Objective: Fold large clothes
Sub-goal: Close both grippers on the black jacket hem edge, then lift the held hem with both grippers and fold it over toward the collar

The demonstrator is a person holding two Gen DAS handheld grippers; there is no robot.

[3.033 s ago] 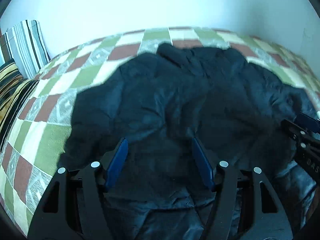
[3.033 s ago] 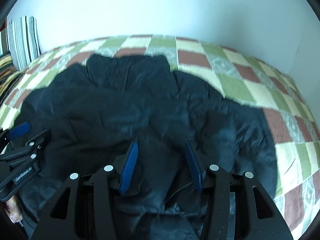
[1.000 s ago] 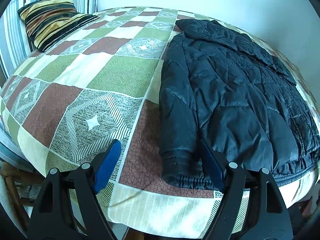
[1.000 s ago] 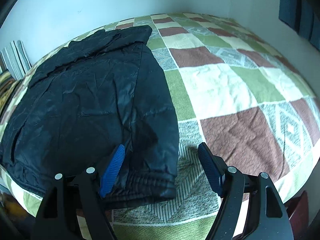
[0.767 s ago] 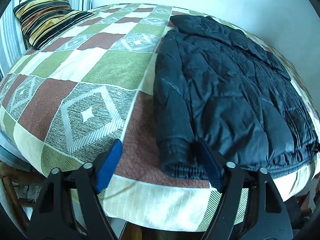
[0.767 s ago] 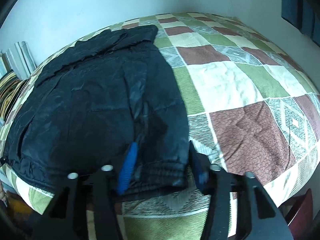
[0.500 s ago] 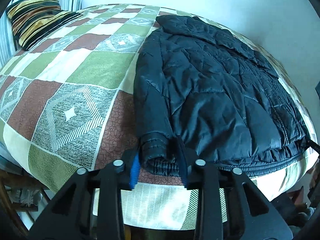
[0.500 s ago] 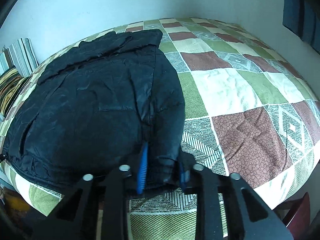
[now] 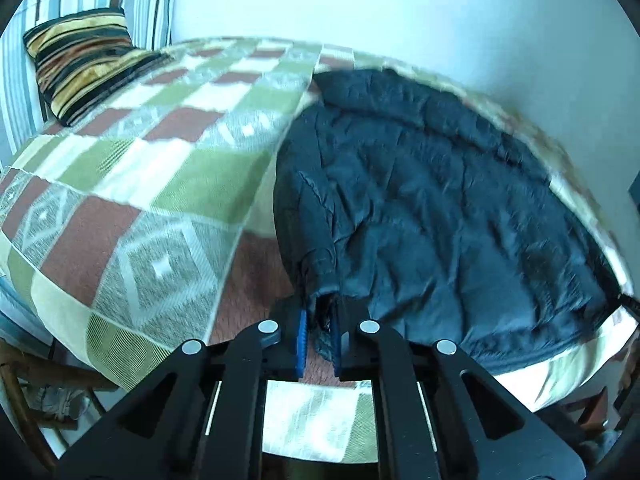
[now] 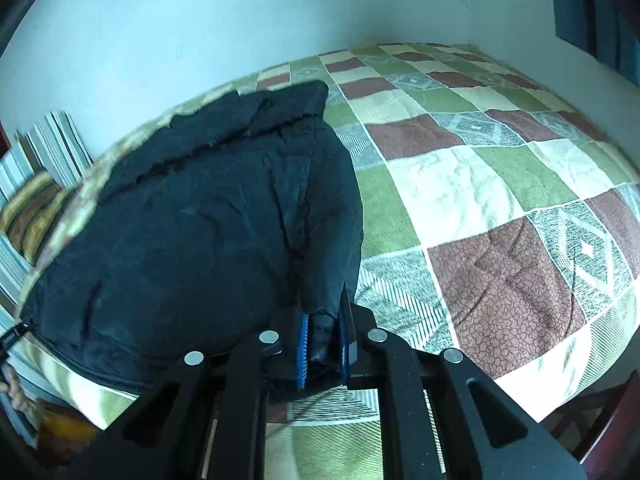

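While the dark padded jacket point(image 9: 432, 208) lay spread on the bed point(image 9: 168, 184), hem toward the near edge, each near corner sat pinched. The left gripper point(image 9: 319, 338) had its fingers clamped tight on the left sleeve cuff; the right gripper point(image 10: 324, 346) was closing on the right cuff, cloth between its blue pads. Folding well probably called for raising both corners evenly and carrying them toward the collar without dragging the bulk. Beneath was a checked green, brown and cream bedspread point(image 10: 500, 184); pale walls, with a striped cushion point(image 9: 80, 56) far left.
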